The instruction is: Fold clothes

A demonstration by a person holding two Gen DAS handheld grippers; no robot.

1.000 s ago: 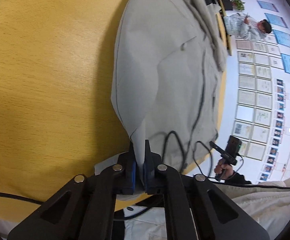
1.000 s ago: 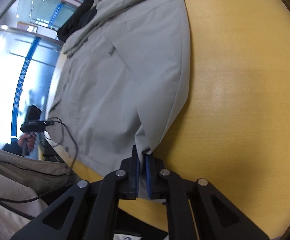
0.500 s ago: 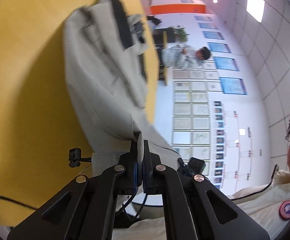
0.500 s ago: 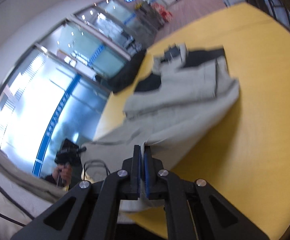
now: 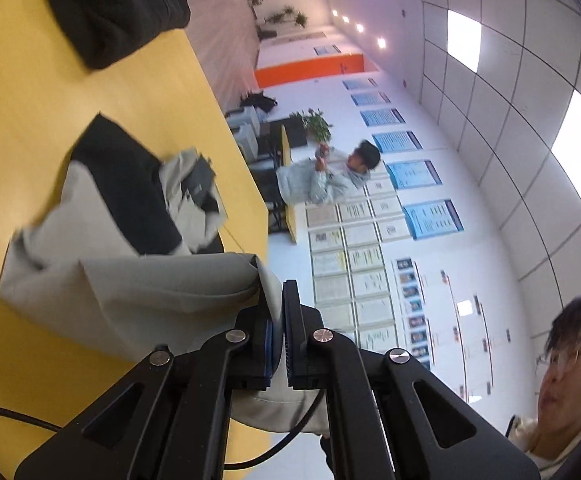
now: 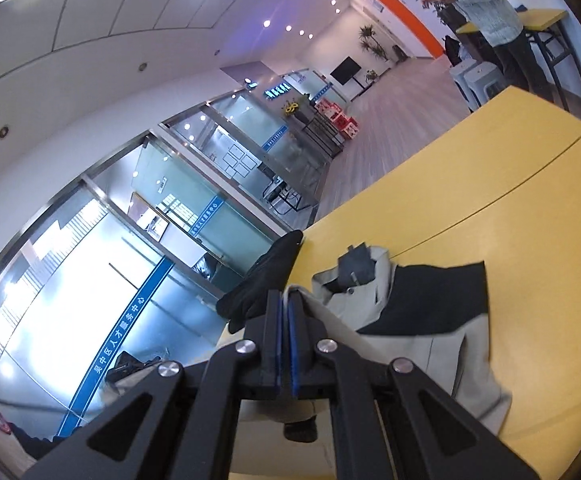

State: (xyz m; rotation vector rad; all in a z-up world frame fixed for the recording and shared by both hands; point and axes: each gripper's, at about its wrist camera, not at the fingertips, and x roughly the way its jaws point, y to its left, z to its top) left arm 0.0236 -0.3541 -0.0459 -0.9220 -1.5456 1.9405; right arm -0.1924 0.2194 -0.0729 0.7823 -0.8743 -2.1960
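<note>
A light grey jacket with black panels (image 5: 130, 272) lies on the yellow table (image 5: 30, 112). Its near hem is lifted off the surface and doubled over toward the collar end. My left gripper (image 5: 276, 300) is shut on one corner of that hem, cloth pinched between the blue pads. In the right wrist view the same jacket (image 6: 422, 320) spreads to the right, and my right gripper (image 6: 284, 308) is shut on the other hem corner. The collar and a dark inner flap (image 6: 356, 266) sit at the far end.
A black bundle of cloth (image 5: 110, 12) rests at the table's far corner, also seen as the black bundle (image 6: 266, 276) beyond my right gripper. A person (image 5: 326, 176) stands by another table in the background. A seam (image 6: 490, 204) runs across the tabletop.
Both grippers have risen and swung forward, lifting the jacket's hem from the table edge and carrying it over the body of the garment. The views now look out across the room.
</note>
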